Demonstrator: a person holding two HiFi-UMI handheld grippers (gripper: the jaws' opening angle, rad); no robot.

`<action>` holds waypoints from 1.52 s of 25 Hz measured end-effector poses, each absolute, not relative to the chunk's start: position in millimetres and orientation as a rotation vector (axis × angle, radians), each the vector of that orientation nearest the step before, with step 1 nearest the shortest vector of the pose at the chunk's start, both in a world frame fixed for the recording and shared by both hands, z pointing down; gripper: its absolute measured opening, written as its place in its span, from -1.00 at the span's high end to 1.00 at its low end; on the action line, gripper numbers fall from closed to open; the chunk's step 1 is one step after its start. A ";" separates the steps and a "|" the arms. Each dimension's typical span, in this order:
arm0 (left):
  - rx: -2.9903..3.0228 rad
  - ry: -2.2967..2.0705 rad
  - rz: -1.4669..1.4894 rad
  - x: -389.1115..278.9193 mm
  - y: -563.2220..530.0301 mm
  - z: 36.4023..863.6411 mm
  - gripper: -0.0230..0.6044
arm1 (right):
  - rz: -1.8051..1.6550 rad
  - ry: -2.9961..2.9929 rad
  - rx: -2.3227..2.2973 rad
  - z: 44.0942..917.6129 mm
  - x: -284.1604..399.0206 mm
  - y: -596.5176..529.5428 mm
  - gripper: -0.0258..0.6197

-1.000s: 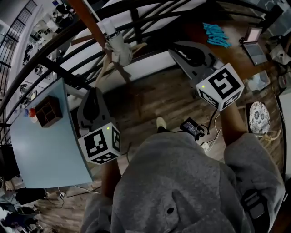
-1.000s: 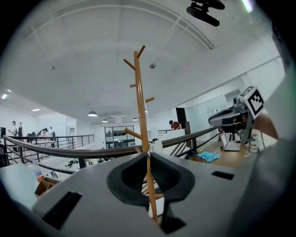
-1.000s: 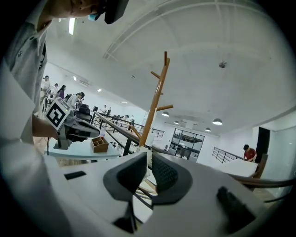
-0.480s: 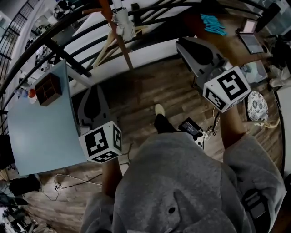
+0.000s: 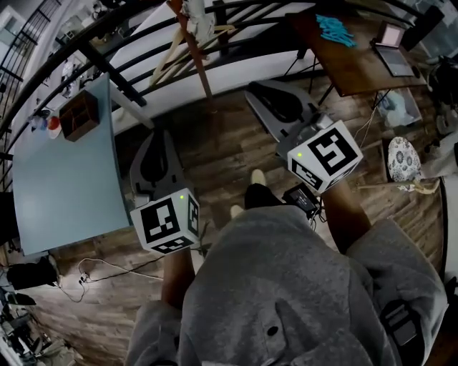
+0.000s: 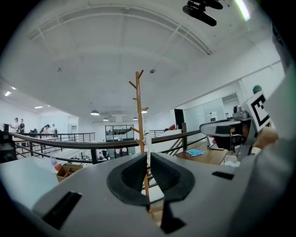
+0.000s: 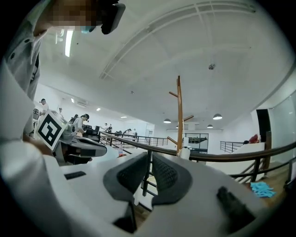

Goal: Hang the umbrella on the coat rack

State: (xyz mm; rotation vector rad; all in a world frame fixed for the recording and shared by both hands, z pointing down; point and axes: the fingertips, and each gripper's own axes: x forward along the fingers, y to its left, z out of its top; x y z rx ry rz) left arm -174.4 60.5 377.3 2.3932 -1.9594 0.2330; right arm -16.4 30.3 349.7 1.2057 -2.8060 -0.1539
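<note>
The wooden coat rack (image 5: 195, 50) stands beyond the black railing, at the top of the head view. A white bundle (image 5: 197, 16) hangs on it; it looks like the folded umbrella. In the left gripper view the coat rack (image 6: 139, 115) and the white bundle (image 6: 147, 140) show just behind the jaw gap. The same rack (image 7: 179, 115) appears in the right gripper view. My left gripper (image 5: 159, 136) and right gripper (image 5: 252, 91) hover above the wood floor, short of the railing and well apart from the rack. Both are shut with nothing between their jaws.
A black railing (image 5: 107, 61) runs between me and the rack. A pale blue table (image 5: 64, 179) with a wooden box (image 5: 79, 114) is at the left. A brown table (image 5: 358, 68) with blue items (image 5: 340, 30) is at the upper right. Cables and a power block (image 5: 304, 200) lie on the floor.
The rack and railing have slid toward the top of the head view, so I stand farther from them. The right gripper has shifted left; both grippers stay shut.
</note>
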 end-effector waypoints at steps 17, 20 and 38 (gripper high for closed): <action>2.434 -1.887 0.283 -56.7 121.4 374.5 0.82 | -0.051 -2.751 1.288 360.0 95.1 89.0 0.78; 2.453 -1.884 0.284 -36.0 131.8 375.0 0.82 | -0.048 -2.738 1.313 363.1 114.1 99.2 0.78; 2.444 -1.936 0.261 -2.7 151.7 373.0 0.82 | -0.066 -2.771 1.292 361.7 144.6 115.5 0.78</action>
